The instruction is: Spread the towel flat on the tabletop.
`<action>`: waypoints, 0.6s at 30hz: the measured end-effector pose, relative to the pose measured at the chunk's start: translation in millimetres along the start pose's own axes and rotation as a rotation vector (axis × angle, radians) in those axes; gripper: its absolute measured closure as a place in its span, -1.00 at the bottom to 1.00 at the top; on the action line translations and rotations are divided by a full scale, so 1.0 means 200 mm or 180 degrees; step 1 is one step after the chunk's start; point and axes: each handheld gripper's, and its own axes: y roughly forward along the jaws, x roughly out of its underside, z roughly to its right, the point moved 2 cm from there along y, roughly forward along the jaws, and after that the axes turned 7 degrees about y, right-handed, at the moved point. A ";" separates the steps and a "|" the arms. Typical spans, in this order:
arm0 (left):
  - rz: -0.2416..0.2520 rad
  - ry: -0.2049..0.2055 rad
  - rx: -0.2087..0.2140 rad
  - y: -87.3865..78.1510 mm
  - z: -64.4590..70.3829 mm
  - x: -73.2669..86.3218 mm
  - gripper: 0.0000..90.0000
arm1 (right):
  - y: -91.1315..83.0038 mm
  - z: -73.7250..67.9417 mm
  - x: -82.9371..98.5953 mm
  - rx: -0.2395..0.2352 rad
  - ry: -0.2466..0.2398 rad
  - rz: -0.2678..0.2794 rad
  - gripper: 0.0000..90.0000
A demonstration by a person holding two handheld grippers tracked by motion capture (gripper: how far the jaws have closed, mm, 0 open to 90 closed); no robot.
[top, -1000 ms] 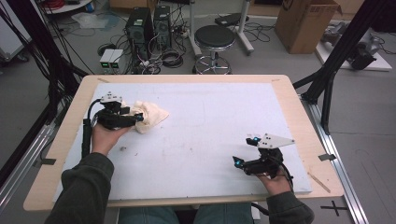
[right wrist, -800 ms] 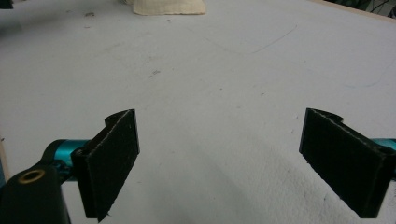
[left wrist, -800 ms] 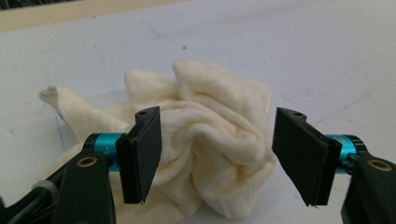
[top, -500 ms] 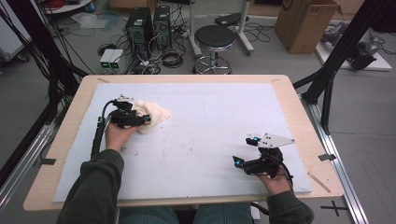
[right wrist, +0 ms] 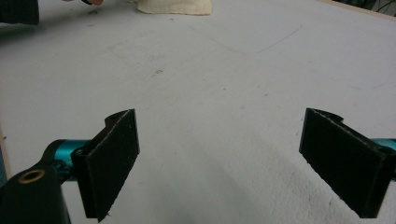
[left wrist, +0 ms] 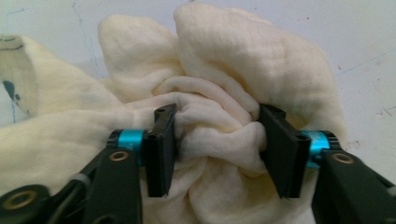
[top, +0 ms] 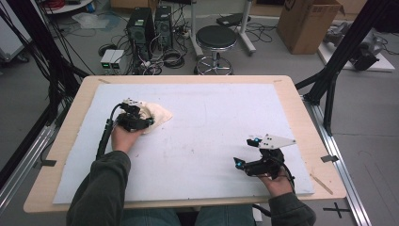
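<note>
A crumpled cream cloth (top: 159,114) lies on the left part of the white mat (top: 211,117). My left gripper (top: 145,122) is shut on a bunched fold of it. In the left gripper view the two black jaws pinch the cloth (left wrist: 233,60) from both sides around the gripper's middle (left wrist: 217,149). My right gripper (top: 245,151) rests low over the mat near the front right, open, with nothing between its fingers (right wrist: 219,163). In the right gripper view the cloth (right wrist: 175,6) shows far off at the top edge.
The mat covers a wooden table (top: 301,108) with bare wood around its rim. Faint pen marks and specks dot the mat. Behind the table stand a black stool (top: 216,37), computer cases and a cardboard box (top: 308,21).
The left hand and gripper have slid a little to the right across the mat, dragging the cloth along. The right gripper has stayed put and open.
</note>
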 end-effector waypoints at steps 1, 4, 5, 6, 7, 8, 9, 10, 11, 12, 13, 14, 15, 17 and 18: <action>0.0004 -0.0011 -0.0017 0.00 0.00 0.00 0.28 | 0.00 0.00 0.00 0.0007 -0.0013 0.0004 -0.75; -0.0019 -0.0004 -0.0055 0.00 0.00 0.00 0.41 | 0.00 0.00 0.00 0.0006 -0.0024 0.0011 -0.75; -0.0023 -0.0003 -0.0069 0.00 0.00 0.00 0.44 | 0.01 0.00 0.00 0.0006 -0.0021 0.0015 -0.75; -0.0016 -0.0004 -0.0072 0.00 0.01 0.00 0.46 | 0.00 0.00 0.00 0.0006 -0.0009 0.0009 -0.75; -0.0014 0.0000 -0.0075 0.00 0.01 0.00 0.49 | 0.01 0.00 0.00 0.0003 0.0000 0.0011 -0.75; -0.0016 -0.0007 -0.0070 0.00 0.01 0.00 0.50 | 0.01 0.00 0.00 0.0002 0.0008 0.0015 -0.75; -0.0016 -0.0015 -0.0071 0.00 0.01 0.00 0.52 | 0.01 0.00 0.00 0.0001 0.0008 0.0011 -0.75; -0.0020 -0.0009 -0.0063 0.00 0.00 0.00 0.54 | 0.01 0.00 -0.01 -0.0006 -0.0006 0.0022 -0.75; -0.0018 -0.0017 -0.0060 0.00 0.00 0.00 0.56 | 0.01 0.00 -0.01 -0.0009 -0.0005 0.0024 -0.75; -0.0008 -0.0023 -0.0044 0.00 0.00 0.00 0.57 | 0.01 0.00 -0.01 -0.0010 -0.0006 0.0022 -0.75; -0.0003 -0.0027 -0.0035 -0.01 0.00 0.00 0.58 | 0.01 0.00 -0.01 -0.0009 -0.0007 0.0025 -0.75; -0.0002 -0.0023 -0.0017 -0.01 0.00 0.00 0.59 | 0.00 0.00 0.00 -0.0005 0.0019 0.0014 -0.75; 0.0001 -0.0032 -0.0002 -0.02 0.00 -0.01 0.60 | 0.00 0.00 0.00 -0.0002 0.0009 0.0021 -0.75; 0.0023 -0.0053 0.0053 -0.03 -0.01 -0.01 0.61 | 0.00 0.00 -0.01 -0.0007 0.0014 0.0035 -0.75; 0.0032 -0.0041 0.0067 -0.04 -0.01 -0.01 0.62 | 0.00 0.00 -0.01 -0.0008 0.0012 0.0034 -0.75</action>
